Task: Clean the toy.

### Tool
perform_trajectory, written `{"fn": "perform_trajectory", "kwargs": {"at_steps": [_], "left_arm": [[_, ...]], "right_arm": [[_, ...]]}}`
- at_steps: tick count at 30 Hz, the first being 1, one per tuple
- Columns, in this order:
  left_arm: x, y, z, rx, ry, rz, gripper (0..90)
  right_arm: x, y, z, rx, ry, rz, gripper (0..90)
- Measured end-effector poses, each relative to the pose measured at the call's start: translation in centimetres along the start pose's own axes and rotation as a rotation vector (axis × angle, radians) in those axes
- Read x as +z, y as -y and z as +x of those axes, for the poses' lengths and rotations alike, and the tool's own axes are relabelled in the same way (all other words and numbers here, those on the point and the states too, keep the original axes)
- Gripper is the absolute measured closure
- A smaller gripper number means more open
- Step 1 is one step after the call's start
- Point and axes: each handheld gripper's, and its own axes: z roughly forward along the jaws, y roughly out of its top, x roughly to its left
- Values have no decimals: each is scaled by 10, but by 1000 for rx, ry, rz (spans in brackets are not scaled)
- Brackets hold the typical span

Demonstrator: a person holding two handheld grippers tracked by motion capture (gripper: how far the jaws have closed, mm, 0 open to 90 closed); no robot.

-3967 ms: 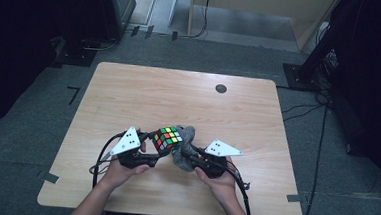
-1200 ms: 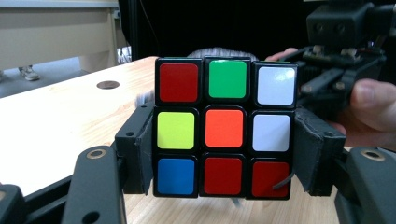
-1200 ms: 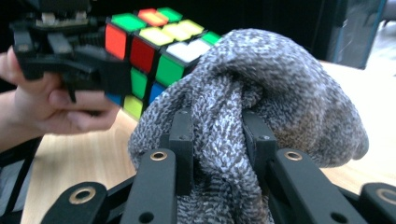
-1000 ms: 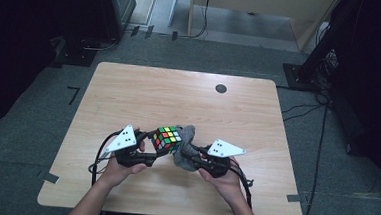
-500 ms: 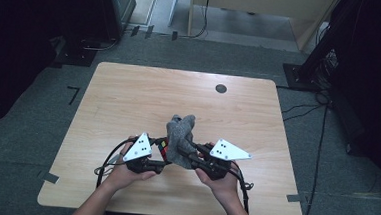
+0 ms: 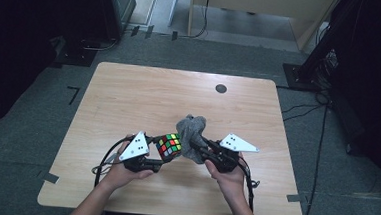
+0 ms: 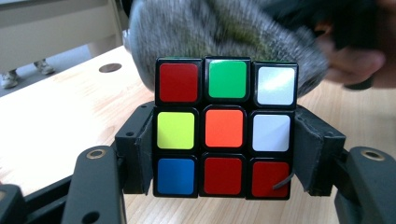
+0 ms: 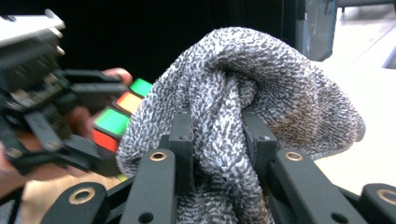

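Observation:
A scrambled colour cube (image 6: 169, 146) is clamped between the pads of my left gripper (image 6: 161, 156), held just above the wooden table (image 6: 129, 93). In the left gripper view the cube (image 7: 224, 128) shows red, green, white, yellow, orange and blue squares, and both pads (image 7: 140, 149) press its sides. My right gripper (image 6: 202, 148) is shut on a bunched grey knitted cloth (image 6: 192, 132), whose bulk rests against the cube's right side. In the right gripper view the cloth (image 8: 261, 79) bulges over the jaws, with the cube (image 8: 116, 119) behind it at left.
A small black round hole (image 6: 221, 88) sits near the table's far edge. Cables trail from both grippers over the table's near edge. Dark floor, stands and cables surround the table; the far half of the tabletop is bare wood.
Half a second ago the cloth lay over the cube and hid it. Now the cloth sits a little to the right and the cube's coloured faces show again.

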Motion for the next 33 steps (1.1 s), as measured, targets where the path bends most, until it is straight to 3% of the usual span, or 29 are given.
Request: {"fn": "perform_trajectory", "kwargs": {"at_steps": [3,7,10,13,17,20,23,26,28,30,33], "left_arm": [[4,1,-4,15,3,19,346],[4,-2,-8,18,21,11,346],[1,-3,-7,17,17,-1,346],[-3,-4,-3,3,12,-18,346],[-2,-1,1,-14,0,-6,346],[1,0,0,-8,-8,16,346],[4,0,-3,6,-1,31,346],[5,-1,-7,24,7,35,346],[4,-1,-7,31,3,33,346],[2,-2,-6,24,9,21,346],[-4,-5,-2,4,18,-16,346]], "right_arm": [[0,-5,13,-10,-56,-32,707],[7,-6,29,-59,-100,-10,705],[7,-4,24,-38,-90,-13,704],[5,-1,10,-11,-23,5,706],[3,4,-3,11,31,22,705],[1,0,4,8,13,-16,704],[1,-6,18,-11,-48,-48,701],[7,-5,29,-42,-91,-25,696],[11,-2,29,-51,-83,-5,693],[10,1,21,-12,-71,-7,693],[6,3,7,45,-7,1,696]]}}
